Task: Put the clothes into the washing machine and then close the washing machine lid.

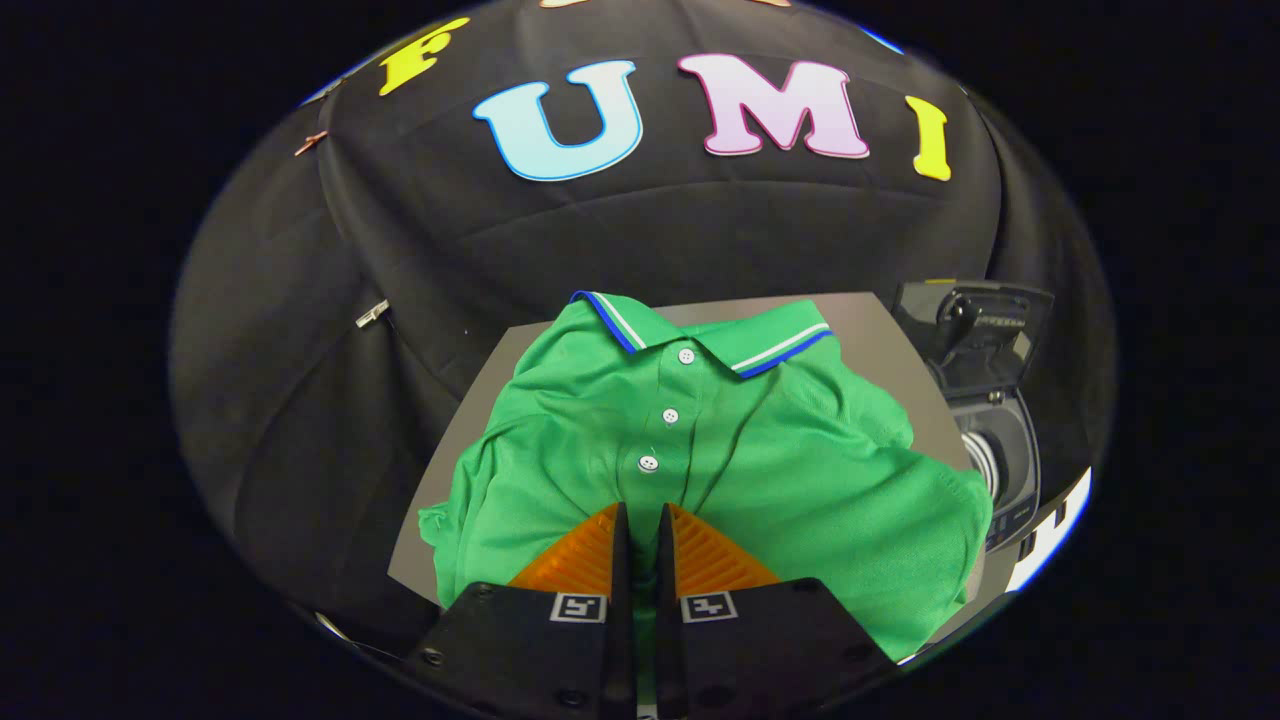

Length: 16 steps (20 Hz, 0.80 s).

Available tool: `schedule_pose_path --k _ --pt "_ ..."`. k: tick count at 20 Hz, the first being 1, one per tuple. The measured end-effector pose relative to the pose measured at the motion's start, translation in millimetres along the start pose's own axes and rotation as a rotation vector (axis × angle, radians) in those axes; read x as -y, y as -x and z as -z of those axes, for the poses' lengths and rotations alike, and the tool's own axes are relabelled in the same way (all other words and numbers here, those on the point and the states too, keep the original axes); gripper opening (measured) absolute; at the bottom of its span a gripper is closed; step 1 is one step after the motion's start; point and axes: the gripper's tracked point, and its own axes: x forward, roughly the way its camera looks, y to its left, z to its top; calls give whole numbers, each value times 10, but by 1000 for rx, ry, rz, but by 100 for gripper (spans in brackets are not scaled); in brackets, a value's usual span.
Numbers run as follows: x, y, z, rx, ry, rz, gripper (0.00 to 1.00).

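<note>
The gripper (640, 525) is nearly closed, its two fingers drawn to a narrow slit with a thin fold of green fabric showing between them; both fingers appear to press on that fold, just below the lowest button of the placket. The green polo shirt (760, 470) lies spread and rumpled on a grey table (880, 330), collar away from the fingers, one sleeve trailing toward the table's near corner and the opposite hem reaching toward the washing machine (1005, 450). The machine stands beside the table on the shirt's far side, its lid (975, 335) raised and the drum opening exposed. Risks, as judged: the pinch takes only a small ridge of cloth, so the fabric may slip out once the full weight of the shirt hangs from it. A lift from the middle would leave sleeves and hem dangling, and these could catch on the table edge or drape over the machine's rim rather than fall inside. Any cloth left across the rim would then foul the lid when it is brought down.
</note>
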Motion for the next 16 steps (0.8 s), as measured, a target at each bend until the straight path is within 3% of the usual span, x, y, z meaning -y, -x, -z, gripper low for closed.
schedule_pose_path --k 1,6,10,16 --pt "-2 8 2 12 12 2 5" --pt "26 256 -168 73 73 18 5" --pt "124 502 -464 200 168 52 5" --pt "479 620 -531 166 110 10 5"
